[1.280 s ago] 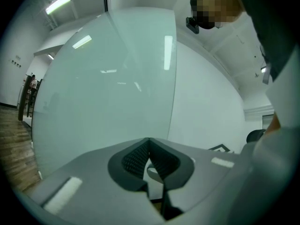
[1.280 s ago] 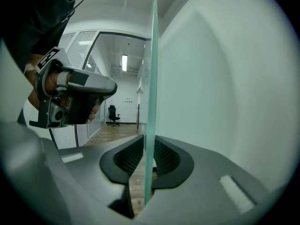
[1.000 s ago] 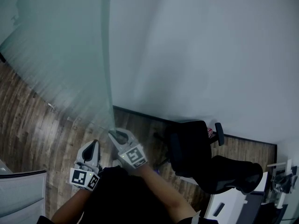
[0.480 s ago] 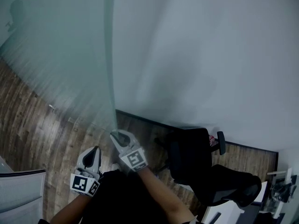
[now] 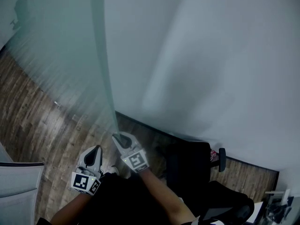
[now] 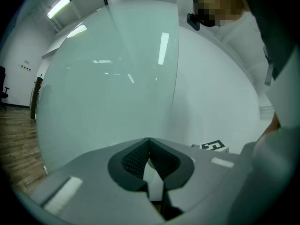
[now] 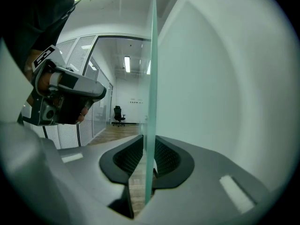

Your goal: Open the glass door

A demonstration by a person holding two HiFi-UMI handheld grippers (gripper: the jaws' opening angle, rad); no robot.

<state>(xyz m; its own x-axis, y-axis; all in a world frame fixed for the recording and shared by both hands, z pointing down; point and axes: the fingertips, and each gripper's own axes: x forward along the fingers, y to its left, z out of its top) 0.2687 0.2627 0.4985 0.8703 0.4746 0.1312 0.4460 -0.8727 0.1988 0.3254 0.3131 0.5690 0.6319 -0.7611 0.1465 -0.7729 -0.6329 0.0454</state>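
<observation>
The glass door [image 5: 56,55] is a tall frosted pane whose greenish free edge [image 5: 105,78] runs down the head view to my right gripper [image 5: 120,137]. In the right gripper view that edge [image 7: 152,78] stands upright between the two black pads of the right gripper [image 7: 149,143]. Its jaws have just been closing and are shut on the pane. My left gripper [image 5: 95,149] hovers just left of it, facing the pane [image 6: 117,88]. The left gripper [image 6: 149,142] is shut, its pads together on nothing.
A white wall [image 5: 211,55] rises right of the door's edge. A black office chair [image 5: 192,165] stands close at the lower right on the wooden floor [image 5: 28,102]. A pale chair back [image 5: 18,191] sits at the lower left. Beyond the glass runs a corridor with a distant chair [image 7: 118,114].
The door's edge has tilted slightly leftward in the head view, and both grippers have shifted a little with it. The right gripper stays on the edge; the left stays shut.
</observation>
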